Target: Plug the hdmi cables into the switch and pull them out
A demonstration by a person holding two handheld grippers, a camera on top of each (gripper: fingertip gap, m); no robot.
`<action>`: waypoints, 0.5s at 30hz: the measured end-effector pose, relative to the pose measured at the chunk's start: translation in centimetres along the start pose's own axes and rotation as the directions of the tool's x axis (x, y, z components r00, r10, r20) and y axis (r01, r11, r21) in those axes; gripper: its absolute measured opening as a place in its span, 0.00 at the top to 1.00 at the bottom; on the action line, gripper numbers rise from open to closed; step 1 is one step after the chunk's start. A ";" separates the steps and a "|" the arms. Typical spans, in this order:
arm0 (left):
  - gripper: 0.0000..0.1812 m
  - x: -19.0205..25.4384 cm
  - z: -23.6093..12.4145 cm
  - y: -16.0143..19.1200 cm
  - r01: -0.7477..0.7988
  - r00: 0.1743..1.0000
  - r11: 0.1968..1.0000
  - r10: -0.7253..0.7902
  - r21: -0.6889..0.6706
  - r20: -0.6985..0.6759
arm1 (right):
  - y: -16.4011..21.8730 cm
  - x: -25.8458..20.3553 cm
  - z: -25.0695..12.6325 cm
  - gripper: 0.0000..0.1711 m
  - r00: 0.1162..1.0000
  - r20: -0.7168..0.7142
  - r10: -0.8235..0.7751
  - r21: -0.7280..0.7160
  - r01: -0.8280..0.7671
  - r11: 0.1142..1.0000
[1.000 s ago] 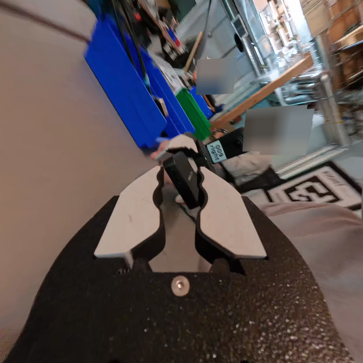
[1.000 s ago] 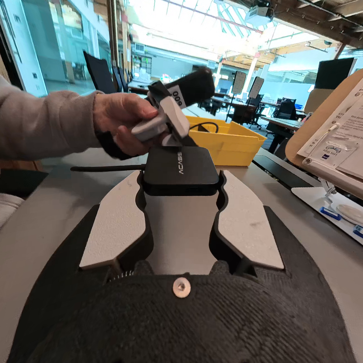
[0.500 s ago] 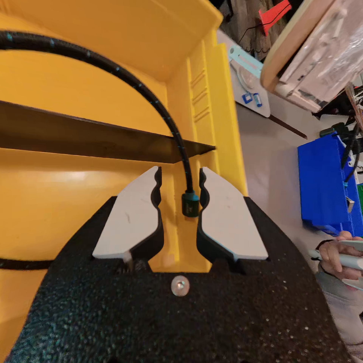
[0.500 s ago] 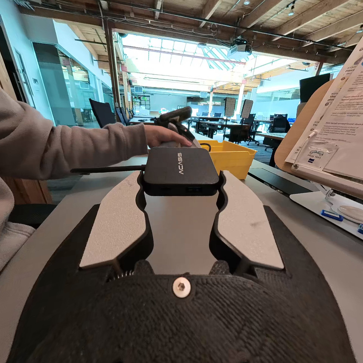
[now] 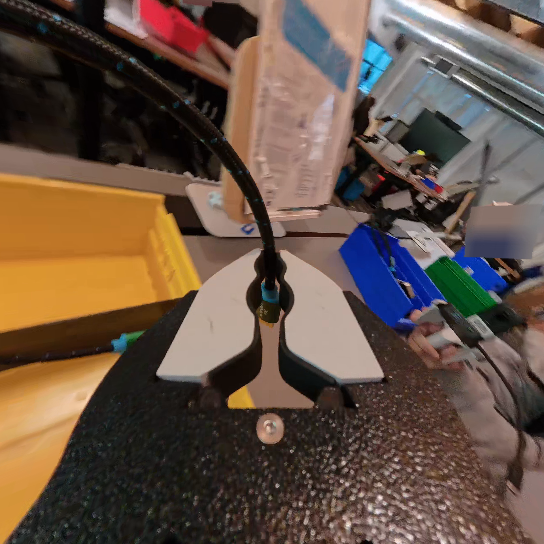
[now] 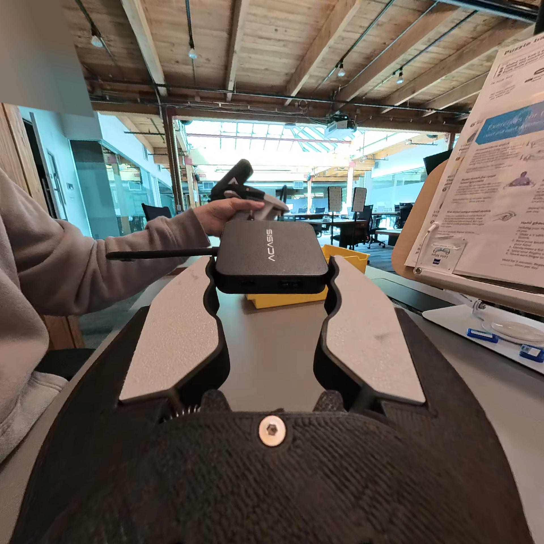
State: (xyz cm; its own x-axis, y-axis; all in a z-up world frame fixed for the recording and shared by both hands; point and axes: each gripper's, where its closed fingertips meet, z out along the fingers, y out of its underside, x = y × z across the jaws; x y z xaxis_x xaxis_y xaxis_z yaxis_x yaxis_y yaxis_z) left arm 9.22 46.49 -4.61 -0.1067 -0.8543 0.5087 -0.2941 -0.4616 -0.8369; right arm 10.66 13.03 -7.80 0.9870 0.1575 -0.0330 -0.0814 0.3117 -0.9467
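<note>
My left gripper (image 5: 270,256) is shut on a black braided HDMI cable (image 5: 206,129), gripping it just behind the blue collar of its dark plug (image 5: 267,310). The plug sits between the fingers and points back at the camera. The cable arcs up and away to the left. My right gripper (image 6: 270,265) is shut on a black switch box (image 6: 268,250) and holds it above the table, ports facing the camera. The switch's own thin lead (image 6: 159,253) runs out to the left. The left gripper also shows in the right wrist view (image 6: 250,200), behind the switch.
A yellow bin (image 5: 73,235) stands at the left, with a second cable end (image 5: 123,343) over it. Blue bins (image 5: 379,273) and a green one (image 5: 459,288) stand at the right. A board on a stand (image 6: 485,206) holds sheets at the table's right.
My left gripper went from open around the plug in the yellow bin to shut on the cable, and lifted it out of the bin. My right gripper raised the switch, still gripped.
</note>
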 end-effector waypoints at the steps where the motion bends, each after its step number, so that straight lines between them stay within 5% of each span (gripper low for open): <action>1: 0.97 2.0 -0.1 -0.3 -0.043 0.997 0.999 0.043 0.002 -0.058 | -0.1 0.0 -0.1 0.58 1.000 -0.002 -0.006 0.002 0.006 1.000; 5: 0.97 10.4 0.3 1.9 -0.226 0.908 0.973 0.194 -0.043 -0.371 | -0.5 0.1 -0.3 0.58 1.000 -0.006 -0.008 0.016 0.008 1.000; 10: 0.97 18.3 -0.3 6.7 -0.329 0.635 0.944 0.209 -0.016 -0.744 | -0.9 0.3 -0.7 0.58 1.000 -0.010 0.001 0.041 0.000 0.999; 12: 0.97 19.6 -0.7 8.4 -0.290 0.524 0.957 0.152 -0.008 -0.838 | -1.1 0.4 -0.8 0.58 1.000 -0.012 -0.001 0.051 0.002 0.999; 15: 0.97 19.2 -0.1 11.6 -0.333 0.463 0.943 0.141 -0.024 -0.875 | -1.2 0.3 -1.0 0.58 1.000 -0.010 0.002 0.058 -0.001 0.998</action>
State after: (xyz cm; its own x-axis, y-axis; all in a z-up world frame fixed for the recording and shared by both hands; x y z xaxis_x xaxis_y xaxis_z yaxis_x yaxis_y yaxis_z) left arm 3.70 24.75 -4.52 -0.9221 -0.2515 0.2940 -0.2646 -0.1447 -0.9535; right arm 11.24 11.77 -7.01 0.9882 0.1485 -0.0382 -0.0907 0.3651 -0.9265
